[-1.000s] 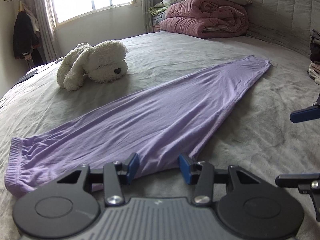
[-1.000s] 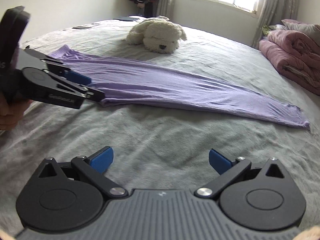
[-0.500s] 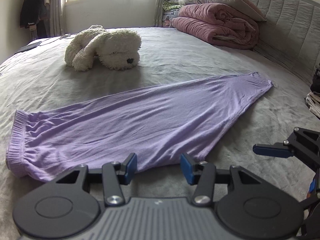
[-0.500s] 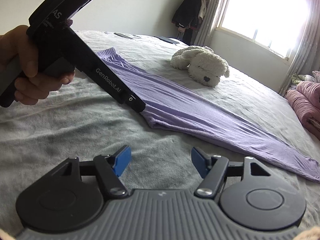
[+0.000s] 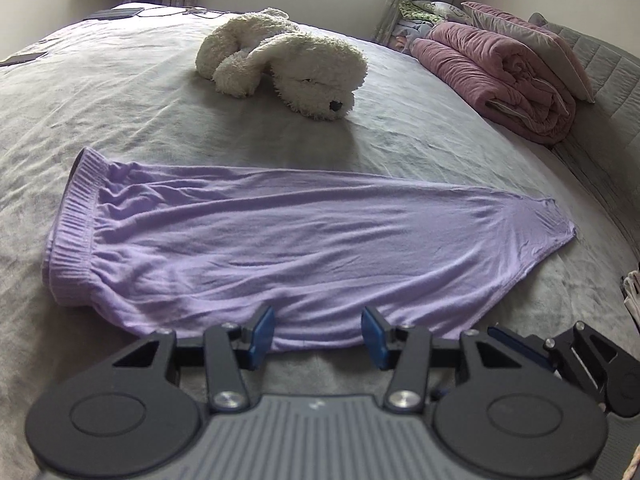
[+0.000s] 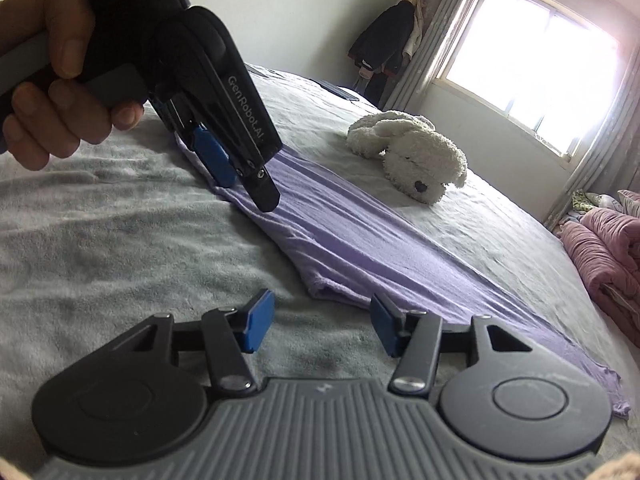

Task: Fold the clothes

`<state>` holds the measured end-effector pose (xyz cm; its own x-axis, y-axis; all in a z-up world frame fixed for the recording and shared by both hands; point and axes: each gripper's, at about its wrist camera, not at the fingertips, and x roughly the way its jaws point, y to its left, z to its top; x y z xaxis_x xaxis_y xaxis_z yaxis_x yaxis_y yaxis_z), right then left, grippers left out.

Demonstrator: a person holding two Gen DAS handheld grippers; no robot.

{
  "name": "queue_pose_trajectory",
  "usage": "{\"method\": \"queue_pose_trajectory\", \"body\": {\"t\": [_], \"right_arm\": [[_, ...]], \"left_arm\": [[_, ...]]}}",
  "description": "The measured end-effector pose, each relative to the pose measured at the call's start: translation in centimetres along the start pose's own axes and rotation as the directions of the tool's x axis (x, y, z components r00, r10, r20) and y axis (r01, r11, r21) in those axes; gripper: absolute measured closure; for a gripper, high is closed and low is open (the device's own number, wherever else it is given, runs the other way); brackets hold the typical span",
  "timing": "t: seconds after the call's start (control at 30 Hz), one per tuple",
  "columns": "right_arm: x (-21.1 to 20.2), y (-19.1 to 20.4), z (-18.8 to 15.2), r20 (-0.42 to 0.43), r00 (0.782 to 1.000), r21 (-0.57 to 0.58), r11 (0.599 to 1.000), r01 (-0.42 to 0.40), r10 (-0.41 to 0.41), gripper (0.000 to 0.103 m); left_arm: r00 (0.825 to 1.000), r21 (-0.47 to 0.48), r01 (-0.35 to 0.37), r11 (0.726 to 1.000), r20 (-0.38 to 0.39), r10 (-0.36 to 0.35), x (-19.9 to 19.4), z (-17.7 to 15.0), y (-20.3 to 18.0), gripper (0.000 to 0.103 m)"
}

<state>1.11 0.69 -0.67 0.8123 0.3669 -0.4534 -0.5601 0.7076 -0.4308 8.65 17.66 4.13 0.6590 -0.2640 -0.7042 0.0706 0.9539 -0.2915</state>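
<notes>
Lilac trousers (image 5: 280, 240) lie folded lengthwise and flat on the grey bed, waistband at the left, leg cuffs at the right. My left gripper (image 5: 318, 336) is open and empty, its blue pads just above the trousers' near edge. My right gripper (image 6: 320, 326) is open and empty, close to the same near edge of the trousers (image 6: 360, 248). It also shows at the lower right of the left wrist view (image 5: 520, 346). The left gripper (image 6: 240, 176) shows in the right wrist view, held by a hand above the cloth.
A white plush dog (image 5: 288, 62) lies beyond the trousers. A rolled pink quilt (image 5: 500, 80) and pillows sit at the far right by the headboard. Dark flat items (image 5: 112, 14) lie at the bed's far left. Folded clothes (image 5: 632, 292) sit at the right edge.
Both grippers have moved closer to the trousers' near edge and now point down at it. The right gripper's jaws have narrowed from a second ago. The trousers have not moved.
</notes>
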Motion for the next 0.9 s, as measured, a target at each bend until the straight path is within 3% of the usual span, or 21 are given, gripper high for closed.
{"method": "queue_pose_trajectory", "body": {"t": [0.13,0.23,0.37,0.5,0.6,0.67,0.9], "right_arm": [[0.9,1.5,0.5,0.002,0.999,-0.129,0.991,0.032,-0.032,0.053],[1.3,2.1,1.0,-0.025,1.000,-0.239,0.971,0.011,-0.017,0.066],[1.8,2.0,1.8,-0.093,0.996,-0.306,0.952,-0.024,-0.005,0.074],[2.7,1.3,1.9,-0.128,0.992,-0.292,0.956,-0.033,-0.005,0.075],[3.0,0.9,1.9,-0.146,0.989,-0.274,0.960,-0.059,0.019,0.083],[3.1,1.0,1.8,-0.158,0.987,-0.294,0.953,-0.077,0.031,0.095],[3.5,0.3,3.1,-0.206,0.978,-0.263,0.960,-0.095,0.040,0.100]], "left_arm": [[0.999,-0.042,0.036,0.998,0.006,-0.035,-0.7,1.1,0.9,0.048],[1.000,-0.047,-0.012,0.999,-0.002,0.012,-0.7,1.8,2.3,0.047],[0.999,-0.151,-0.039,0.988,-0.032,0.035,-0.3,2.4,5.6,0.047],[0.999,-0.193,-0.014,0.981,-0.044,0.005,-0.1,2.7,6.9,0.047],[0.999,-0.187,-0.026,0.982,-0.041,0.019,-0.1,2.7,6.9,0.047],[0.999,-0.178,-0.029,0.984,-0.038,0.022,0.0,2.7,7.1,0.047],[0.999,-0.165,-0.043,0.985,-0.033,0.038,-0.1,3.2,7.7,0.047]]}}
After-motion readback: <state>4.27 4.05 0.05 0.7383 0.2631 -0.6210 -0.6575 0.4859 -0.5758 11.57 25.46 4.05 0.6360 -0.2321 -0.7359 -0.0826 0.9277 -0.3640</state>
